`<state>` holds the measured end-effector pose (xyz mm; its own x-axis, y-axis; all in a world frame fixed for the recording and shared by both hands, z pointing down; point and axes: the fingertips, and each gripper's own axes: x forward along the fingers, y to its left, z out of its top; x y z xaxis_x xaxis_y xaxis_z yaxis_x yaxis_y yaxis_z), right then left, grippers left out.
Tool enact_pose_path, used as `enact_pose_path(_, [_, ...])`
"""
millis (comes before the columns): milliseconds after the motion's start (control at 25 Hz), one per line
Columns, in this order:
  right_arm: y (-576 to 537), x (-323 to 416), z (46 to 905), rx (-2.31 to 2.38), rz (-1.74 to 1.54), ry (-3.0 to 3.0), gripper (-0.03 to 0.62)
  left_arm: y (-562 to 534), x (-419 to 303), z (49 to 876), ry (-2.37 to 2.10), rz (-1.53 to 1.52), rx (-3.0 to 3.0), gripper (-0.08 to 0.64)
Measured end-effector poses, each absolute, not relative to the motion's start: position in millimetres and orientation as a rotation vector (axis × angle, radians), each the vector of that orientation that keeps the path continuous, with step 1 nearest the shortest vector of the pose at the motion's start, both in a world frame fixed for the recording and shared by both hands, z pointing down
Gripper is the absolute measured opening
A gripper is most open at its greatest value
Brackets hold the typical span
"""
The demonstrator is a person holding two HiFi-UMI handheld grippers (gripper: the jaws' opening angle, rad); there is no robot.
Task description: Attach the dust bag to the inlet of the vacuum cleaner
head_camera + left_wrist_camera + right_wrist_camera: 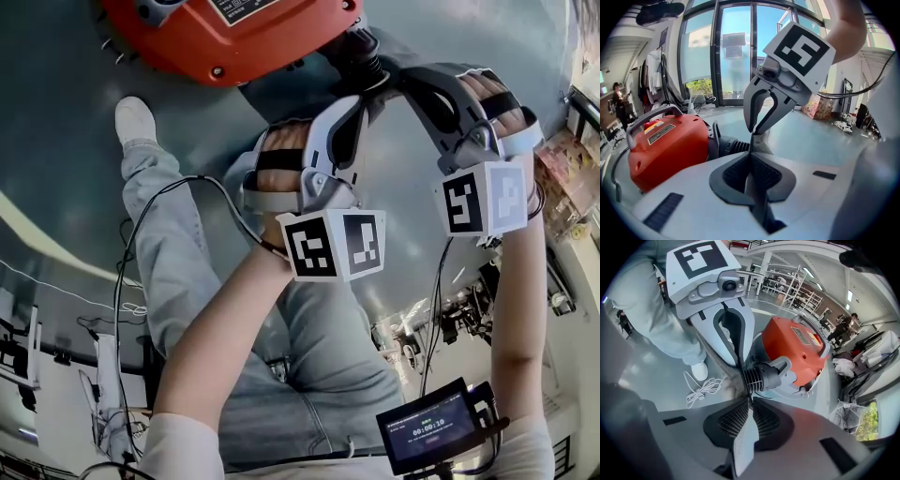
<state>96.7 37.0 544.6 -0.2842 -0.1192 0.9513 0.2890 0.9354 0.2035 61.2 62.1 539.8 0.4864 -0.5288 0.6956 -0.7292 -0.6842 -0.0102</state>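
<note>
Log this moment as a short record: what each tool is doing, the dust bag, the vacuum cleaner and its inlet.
left tool: shut on a thin edge of the dust bag
right tool: shut on the dust bag's mesh edge
vacuum cleaner: red, ahead of both tools
inlet: black ribbed tube, just beyond the tool tips
bag on inlet: cannot tell

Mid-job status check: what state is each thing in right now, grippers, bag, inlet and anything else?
dust bag: pinched by both grippers, at the mouth of the inlet; whether it is seated is unclear.
left gripper: shut on the dust bag.
right gripper: shut on the dust bag.
vacuum cleaner: upright on the floor.
cord: loosely coiled on the floor.
screen: lit.
</note>
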Motion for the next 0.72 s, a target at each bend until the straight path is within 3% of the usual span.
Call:
enact_pose_path(480, [40,99,556,-0.639,-0.439,-1.507,0.016,65,66,538,-1.035,1.032,2.495,0.012])
enact_pose_path(720, [38,99,552,-0.52,-0.448,-1.541,0.014,62,65,542,-1.051,1.011,2.423,0.012])
